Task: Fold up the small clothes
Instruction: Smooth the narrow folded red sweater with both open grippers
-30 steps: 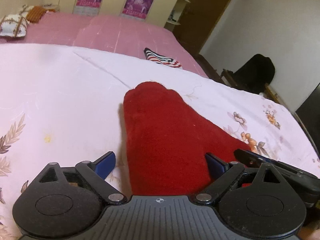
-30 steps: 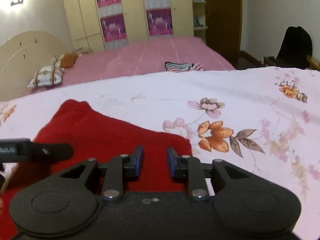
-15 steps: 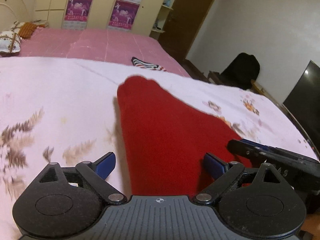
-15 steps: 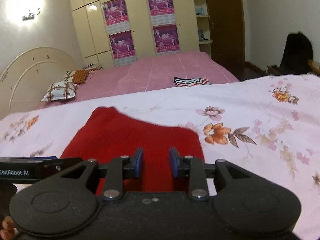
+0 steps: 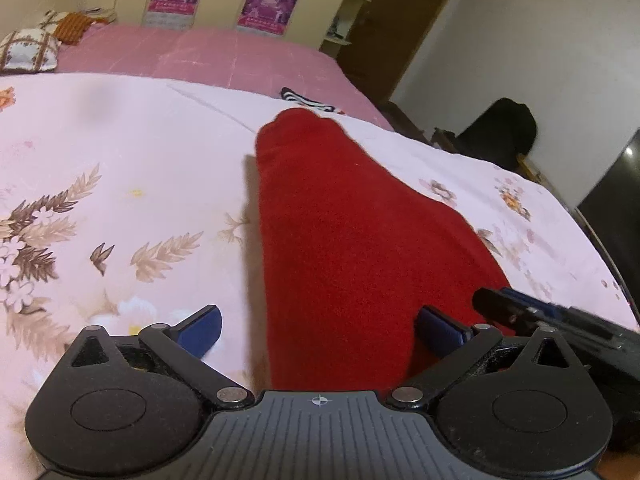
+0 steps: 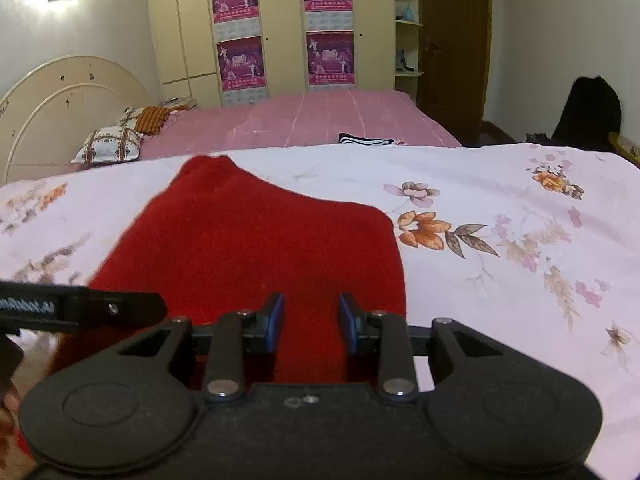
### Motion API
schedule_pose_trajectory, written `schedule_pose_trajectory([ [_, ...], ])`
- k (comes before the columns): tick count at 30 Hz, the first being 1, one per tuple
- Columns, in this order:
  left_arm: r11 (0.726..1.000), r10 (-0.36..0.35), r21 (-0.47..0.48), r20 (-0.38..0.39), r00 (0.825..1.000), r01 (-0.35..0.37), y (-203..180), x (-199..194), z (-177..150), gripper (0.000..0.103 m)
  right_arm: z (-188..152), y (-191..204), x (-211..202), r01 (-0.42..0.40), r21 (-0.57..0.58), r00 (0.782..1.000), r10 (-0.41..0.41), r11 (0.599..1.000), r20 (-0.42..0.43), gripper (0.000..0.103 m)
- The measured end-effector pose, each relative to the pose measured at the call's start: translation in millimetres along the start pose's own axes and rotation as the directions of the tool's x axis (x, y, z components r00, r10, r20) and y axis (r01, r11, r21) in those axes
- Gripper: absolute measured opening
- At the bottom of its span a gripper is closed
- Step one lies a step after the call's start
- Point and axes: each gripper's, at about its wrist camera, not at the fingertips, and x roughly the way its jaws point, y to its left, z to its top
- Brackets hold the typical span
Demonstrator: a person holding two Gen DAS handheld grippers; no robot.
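A red fleece garment point(image 5: 352, 240) lies on the white floral bedsheet point(image 5: 120, 152) and hangs toward me at its near edge. My left gripper point(image 5: 320, 326) is open, its blue pads wide apart on either side of the near edge. In the right wrist view the same red garment point(image 6: 260, 240) lies ahead. My right gripper point(image 6: 311, 322) stands with jaws partly apart around the near edge of the cloth, which hangs between the pads. The left gripper's finger point(image 6: 80, 306) shows at the left there.
A striped folded cloth point(image 6: 368, 140) lies at the far edge of the sheet, on the pink bedspread point(image 6: 320, 116). Pillows point(image 6: 108, 146) lie by the headboard. A dark chair point(image 6: 588, 112) stands at the right, a wardrobe point(image 6: 280, 28) behind.
Both grippers have risen and drawn back toward me, and the red garment's near edge has come along. The right jaws have opened a little wider. The left jaws stay wide open.
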Motion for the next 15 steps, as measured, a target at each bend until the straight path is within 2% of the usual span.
schedule_pose_trajectory([
  [3,1.000,-0.011,0.020,-0.009,1.000,0.012,-6,-12,-9,0.103,-7,6,-21,-0.002,-0.013,1.000,0.002,1.000,0.022,0.034],
  [9,0.997,-0.030,0.064,-0.051,0.998,0.034,-18,-30,-33,0.103,-27,12,-46,0.007,0.018,1.000,-0.007,1.000,0.003,0.041],
  [12,0.995,-0.008,0.102,-0.091,0.996,0.017,-24,-31,-42,0.103,-38,15,-54,0.035,0.011,0.999,-0.035,0.999,-0.025,0.041],
  [15,0.987,0.026,0.163,-0.106,0.994,-0.009,-29,-28,-51,0.103,-52,16,-48,0.094,-0.004,0.990,-0.094,0.996,-0.108,0.041],
])
